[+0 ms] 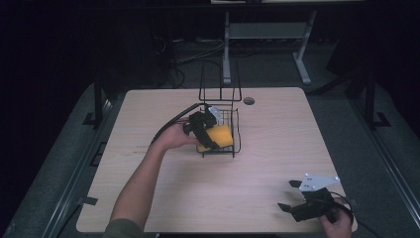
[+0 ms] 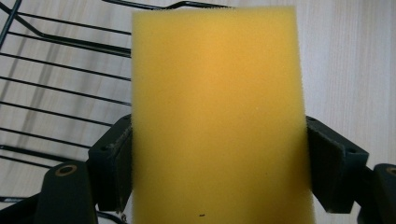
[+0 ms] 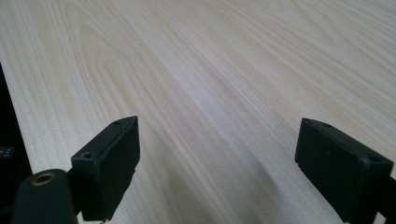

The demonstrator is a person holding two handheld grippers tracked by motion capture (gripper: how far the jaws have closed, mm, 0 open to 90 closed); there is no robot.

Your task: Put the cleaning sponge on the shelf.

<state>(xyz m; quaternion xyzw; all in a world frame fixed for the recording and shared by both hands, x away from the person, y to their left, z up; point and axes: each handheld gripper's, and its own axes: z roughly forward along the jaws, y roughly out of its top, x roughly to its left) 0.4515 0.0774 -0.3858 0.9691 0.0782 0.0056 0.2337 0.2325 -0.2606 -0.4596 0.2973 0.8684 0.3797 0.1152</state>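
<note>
From the high view, one yellow sponge (image 1: 220, 136) sits within one black wire basket (image 1: 236, 130) that stands a little toward the far edge of the wooden table (image 1: 277, 148), roughly midway between its left and right edges, with the basket's tall wire back rising on the far side. The left gripper (image 1: 210, 140) reaches into that basket from its left side, and the person's left hand (image 1: 173, 136) wraps the gripper's body just outside the wire. What the high view cannot settle, the left gripper view does: its two black jaws press against the sponge's (image 2: 215, 116) two long sides, pinching it between them, while the basket's (image 2: 56, 79) parallel wires run behind it at the left and bare table (image 2: 350, 60) shows at the right. The sponge's foam grain is plain there, and a tiny dark speck sits near its lower edge. The right gripper (image 1: 292, 196) rests low near the table's near right corner, well apart from the basket, a grey three-cornered plate on top, held by the right hand (image 1: 338, 223) at the table's edge. The right gripper view adds that its jaws stand spread wide with nothing between them, pale wood grain (image 3: 210, 74) stretching ahead. Counted: one sponge, one basket, two grippers.
</note>
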